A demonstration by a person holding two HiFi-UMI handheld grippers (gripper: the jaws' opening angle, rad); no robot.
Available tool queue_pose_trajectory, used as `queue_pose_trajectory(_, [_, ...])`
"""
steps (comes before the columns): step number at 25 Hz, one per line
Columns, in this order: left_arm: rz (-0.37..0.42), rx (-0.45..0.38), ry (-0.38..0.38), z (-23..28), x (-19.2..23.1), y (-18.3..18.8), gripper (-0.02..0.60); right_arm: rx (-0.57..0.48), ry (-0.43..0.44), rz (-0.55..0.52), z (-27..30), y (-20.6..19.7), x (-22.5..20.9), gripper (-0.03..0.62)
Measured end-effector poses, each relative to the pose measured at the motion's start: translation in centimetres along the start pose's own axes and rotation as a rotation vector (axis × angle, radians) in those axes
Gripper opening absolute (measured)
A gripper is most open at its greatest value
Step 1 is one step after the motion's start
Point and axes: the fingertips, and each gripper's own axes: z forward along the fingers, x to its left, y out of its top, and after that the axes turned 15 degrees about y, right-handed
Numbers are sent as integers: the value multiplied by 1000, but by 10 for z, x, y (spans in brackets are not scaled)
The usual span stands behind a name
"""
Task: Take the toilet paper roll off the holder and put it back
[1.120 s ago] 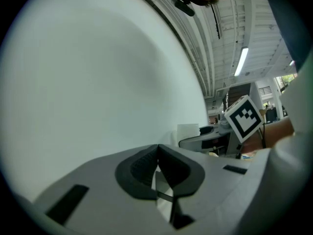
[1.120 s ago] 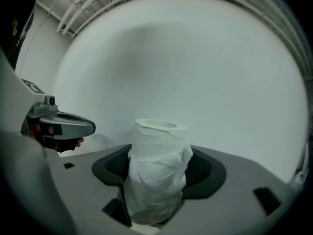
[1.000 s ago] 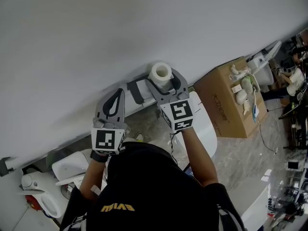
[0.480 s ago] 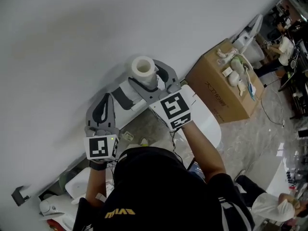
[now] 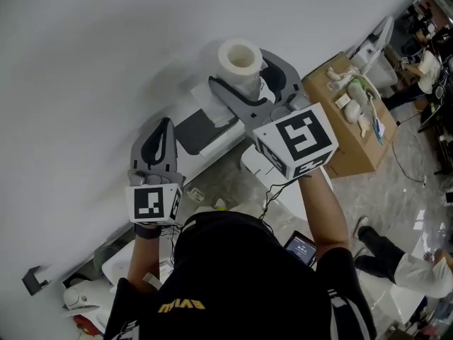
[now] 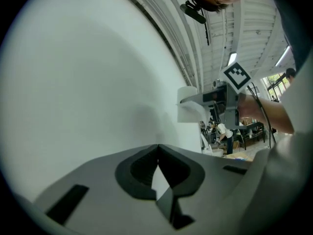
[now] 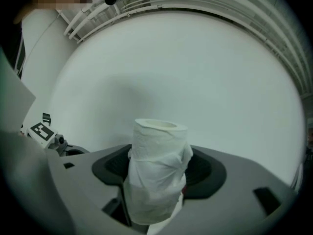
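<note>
Right gripper (image 5: 244, 76) has its jaws about halfway apart, clamped on the toilet paper roll (image 7: 157, 155), which stands upright in them, up in the air near the wall (image 5: 106, 48). Left gripper (image 6: 157, 148) is pinched closed on nothing. I'd keep the squeeze light so the soft roll doesn't crush, and keep it level for lining up with the holder.

Black shirt (image 5: 226, 275); grey left gripper (image 5: 167, 122) and right gripper (image 5: 238, 66) bear black-and-white marker cubes (image 5: 297, 139).

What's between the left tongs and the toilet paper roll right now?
Nothing. In the left gripper view only bare wall shows between the shut left tongs and the toilet paper roll, clamped in the right tongs.
</note>
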Motion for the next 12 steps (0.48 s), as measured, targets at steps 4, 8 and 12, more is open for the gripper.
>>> queue_pose_trajectory(4, [-5, 15, 11, -4, 3, -5, 11, -30, -8, -20, -7, 25, -13, 308])
queue_pose_trajectory(8, [-4, 17, 23, -7, 8, -6, 11, -53, -3, -30, -8, 41, -16, 308])
queue_pose_trajectory(12, [-3, 17, 32, -9, 13, -7, 11, -56, 7, -34, -4, 45, -14, 308])
